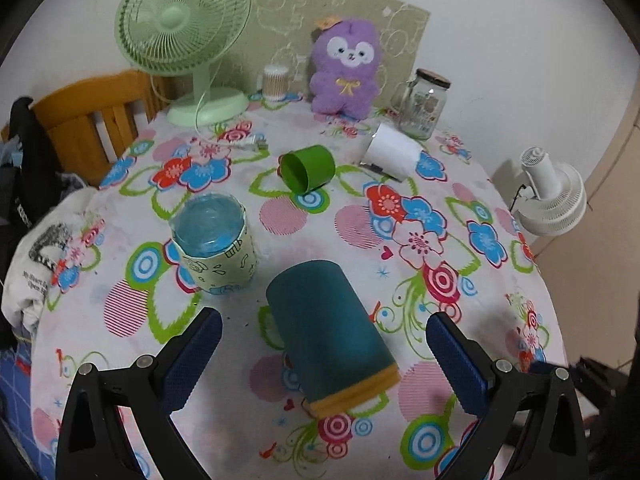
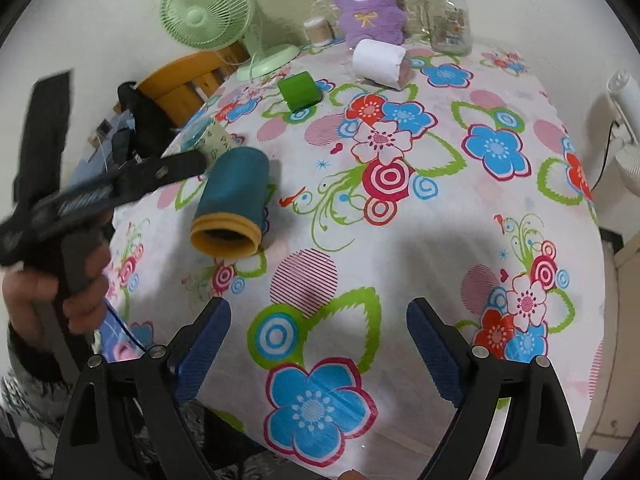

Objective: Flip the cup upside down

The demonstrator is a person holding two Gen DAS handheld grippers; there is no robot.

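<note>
A teal cup with a yellow rim [image 1: 330, 332] lies on its side on the flowered tablecloth [image 1: 432, 216], its mouth toward me. My left gripper [image 1: 324, 334] is open, its fingers on either side of the cup and apart from it. In the right wrist view the same cup [image 2: 234, 204] lies at the left, with the left gripper's finger [image 2: 176, 168] beside it. My right gripper [image 2: 319, 328] is open and empty above the near part of the table. A green cup [image 1: 308, 168] and a white cup [image 1: 390, 151] also lie on their sides farther back.
A patterned cup with a blue top [image 1: 214, 246] stands upright left of the teal cup. A green fan [image 1: 184, 36], a purple plush toy [image 1: 346, 68], a glass jar [image 1: 424, 104] and a swab box [image 1: 275, 82] stand at the back. A wooden chair [image 1: 92, 124] is at the left, a white fan [image 1: 550, 196] at the right.
</note>
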